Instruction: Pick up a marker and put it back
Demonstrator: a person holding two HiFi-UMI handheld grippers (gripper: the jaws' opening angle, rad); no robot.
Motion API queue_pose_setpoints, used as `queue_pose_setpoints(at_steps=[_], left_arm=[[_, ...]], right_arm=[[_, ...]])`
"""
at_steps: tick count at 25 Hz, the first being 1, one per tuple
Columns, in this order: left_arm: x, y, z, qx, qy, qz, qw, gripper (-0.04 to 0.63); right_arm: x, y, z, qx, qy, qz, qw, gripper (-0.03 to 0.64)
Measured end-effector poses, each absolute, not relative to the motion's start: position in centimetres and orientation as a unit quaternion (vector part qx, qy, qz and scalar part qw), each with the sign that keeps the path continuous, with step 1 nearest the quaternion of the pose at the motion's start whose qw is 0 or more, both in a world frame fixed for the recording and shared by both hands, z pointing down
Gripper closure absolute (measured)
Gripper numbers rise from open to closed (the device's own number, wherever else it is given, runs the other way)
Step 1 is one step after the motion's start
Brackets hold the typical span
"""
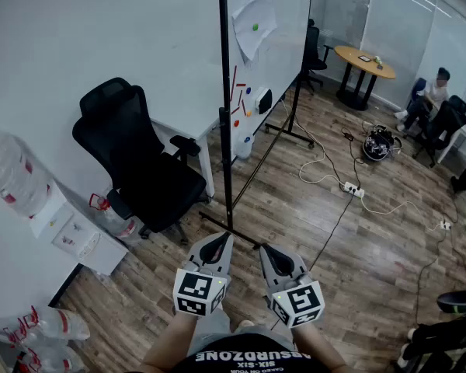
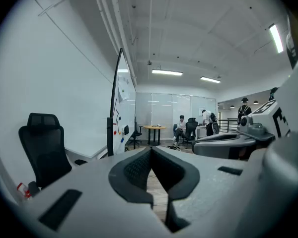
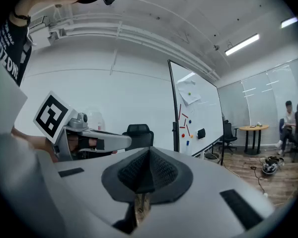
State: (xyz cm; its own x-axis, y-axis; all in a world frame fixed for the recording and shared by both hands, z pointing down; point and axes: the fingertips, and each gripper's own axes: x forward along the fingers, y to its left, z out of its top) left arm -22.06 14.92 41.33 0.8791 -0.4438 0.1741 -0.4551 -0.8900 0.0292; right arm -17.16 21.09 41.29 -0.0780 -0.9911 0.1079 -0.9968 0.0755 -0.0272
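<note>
The left gripper [image 1: 217, 245] and right gripper [image 1: 272, 255] were both closed, empty. A red marker [image 1: 233, 82] hung on the whiteboard [image 1: 268, 49], well apart from them. It was probably light, stiff and slick, best pinched mid-barrel.

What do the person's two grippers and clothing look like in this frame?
Both the left gripper and the right gripper are light grey moulded shells tapering to a point, with black ribbed pads lining the jaws. Each carries a white cube printed with black square markers. No cables show. The person wears a black shirt with white lettering.
</note>
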Motion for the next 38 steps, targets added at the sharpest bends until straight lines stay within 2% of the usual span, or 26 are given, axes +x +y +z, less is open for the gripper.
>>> queue_pose_setpoints(at_steps=[12,13,17,20,38], left_arm=[[-22.2,15.9,41.3,0.956,-0.278,0.084,0.034,0.584],[-21.9,15.8,41.1,0.957,-0.276,0.083,0.03,0.572],[-20.4,15.5,39.9,0.964,-0.256,0.062,0.022,0.438],[-19.5,14.3,39.4,0.965,-0.256,0.058,0.011,0.408],[-12.0,3.2,40.9,0.962,-0.263,0.073,0.014,0.39]], right_arm=[[-16.8,24.2,41.9,0.668,-0.742,0.046,0.036,0.62],[-16.5,24.2,42.1,0.669,-0.741,0.048,0.036,0.62],[-15.7,24.2,42.6,0.674,-0.736,0.057,0.033,0.62],[-15.1,23.6,42.6,0.674,-0.736,0.057,0.034,0.62],[-6.4,13.7,43.1,0.69,-0.72,0.056,0.049,0.62]])
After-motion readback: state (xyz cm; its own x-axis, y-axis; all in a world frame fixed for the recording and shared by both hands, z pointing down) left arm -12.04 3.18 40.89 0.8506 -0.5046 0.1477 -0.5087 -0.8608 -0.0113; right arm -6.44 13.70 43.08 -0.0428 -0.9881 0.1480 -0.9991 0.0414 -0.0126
